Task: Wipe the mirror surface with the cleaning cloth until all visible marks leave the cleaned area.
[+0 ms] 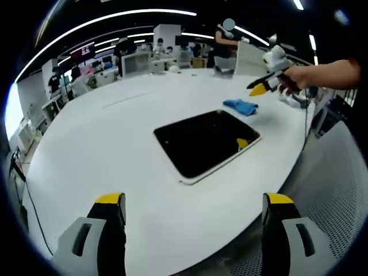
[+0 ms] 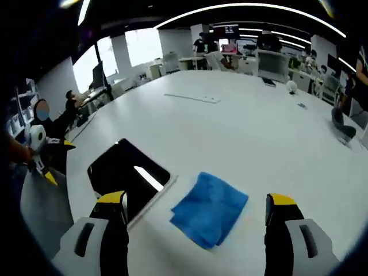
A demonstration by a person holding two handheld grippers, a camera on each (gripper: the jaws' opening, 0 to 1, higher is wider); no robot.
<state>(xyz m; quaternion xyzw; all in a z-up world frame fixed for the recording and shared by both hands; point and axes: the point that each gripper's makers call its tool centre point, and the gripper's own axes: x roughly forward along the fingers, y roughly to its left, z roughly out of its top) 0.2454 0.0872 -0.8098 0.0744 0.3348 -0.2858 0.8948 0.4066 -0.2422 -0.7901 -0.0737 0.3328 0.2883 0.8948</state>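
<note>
A dark rectangular mirror (image 1: 205, 141) lies flat on the white table, ahead of my left gripper (image 1: 195, 215), which stands open above the near table edge. A crumpled blue cloth (image 1: 241, 106) rests beyond the mirror's far right corner. Above that cloth a hand holds my right gripper (image 1: 260, 87), seen from the side. In the right gripper view the blue cloth (image 2: 209, 208) lies just ahead between the wide-apart jaws of the right gripper (image 2: 195, 215), which is open. The mirror (image 2: 127, 173) sits to the cloth's left, and the other gripper (image 2: 49, 161) shows at the far left.
The big white table (image 2: 247, 121) stretches far ahead, with a thin strip (image 2: 192, 98) lying on it. Desks, monitors (image 1: 135, 63) and people stand around the table's far side. A perforated grey floor (image 1: 339, 190) lies right of the table's edge.
</note>
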